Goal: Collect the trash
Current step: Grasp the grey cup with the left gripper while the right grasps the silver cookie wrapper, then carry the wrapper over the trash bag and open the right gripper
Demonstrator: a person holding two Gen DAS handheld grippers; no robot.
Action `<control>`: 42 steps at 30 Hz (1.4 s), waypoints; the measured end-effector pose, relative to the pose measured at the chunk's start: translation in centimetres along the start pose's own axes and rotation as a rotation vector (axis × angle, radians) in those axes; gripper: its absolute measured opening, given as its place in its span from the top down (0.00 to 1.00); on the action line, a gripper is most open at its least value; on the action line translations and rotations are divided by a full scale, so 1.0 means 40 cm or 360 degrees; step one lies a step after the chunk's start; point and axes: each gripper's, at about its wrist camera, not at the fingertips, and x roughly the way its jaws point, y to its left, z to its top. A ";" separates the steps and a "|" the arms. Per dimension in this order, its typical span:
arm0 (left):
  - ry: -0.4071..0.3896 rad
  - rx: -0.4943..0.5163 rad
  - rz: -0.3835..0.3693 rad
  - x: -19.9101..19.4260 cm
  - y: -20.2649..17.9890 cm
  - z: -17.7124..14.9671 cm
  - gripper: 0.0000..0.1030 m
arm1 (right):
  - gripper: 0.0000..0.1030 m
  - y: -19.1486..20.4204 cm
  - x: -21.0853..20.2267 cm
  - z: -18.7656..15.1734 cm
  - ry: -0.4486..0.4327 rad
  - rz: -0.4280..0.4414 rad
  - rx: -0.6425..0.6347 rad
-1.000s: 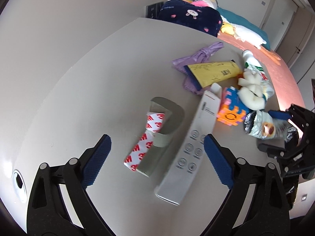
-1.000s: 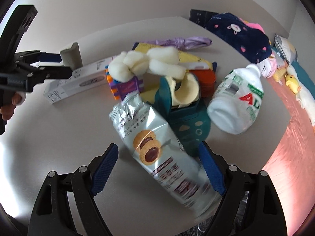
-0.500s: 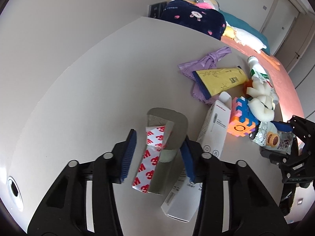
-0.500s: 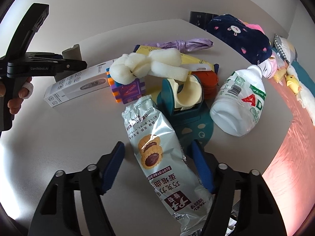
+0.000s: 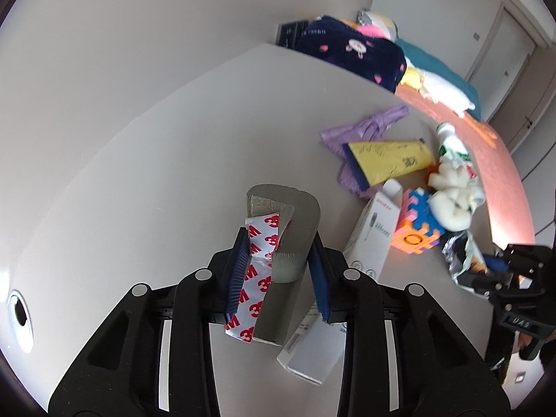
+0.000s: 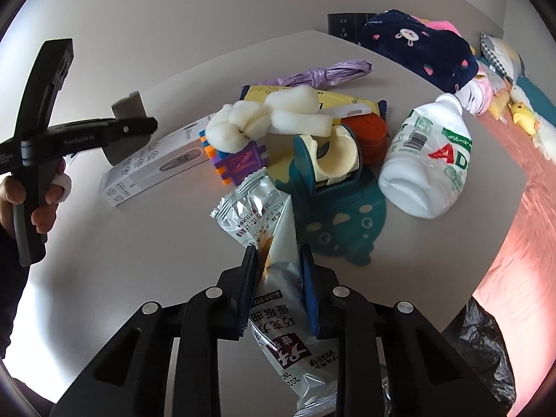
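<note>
Left wrist view: left gripper [image 5: 279,271], lower centre, jaws closing onto the grey foam strip [image 5: 290,243] with its 3M liner. Right wrist view: right gripper [image 6: 278,288] closing, pinching the snack wrapper [image 6: 274,260] mid-length at bottom centre. Looks like both grabs are pre-lift, clear of the toy pile.

- The table [image 6: 146,243] is a plain grey top, pretty cluttered
- Teal tape dispenser [image 6: 333,187] sits mid-pile with a cream roll in it
- Puzzle cube [image 6: 239,163] in purple, orange and blue, just beside the dispenser
- Navy blanket [image 6: 417,52] with a bunny print, bunched up at the far edge
- Yellow duck toy [image 6: 523,118] lies off past the table
</note>
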 end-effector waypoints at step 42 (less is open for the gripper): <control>-0.0031 0.0552 -0.0419 -0.135 -0.544 -0.035 0.68 | 0.73 -0.165 -0.390 -0.255 -0.0357 -0.0173 0.0464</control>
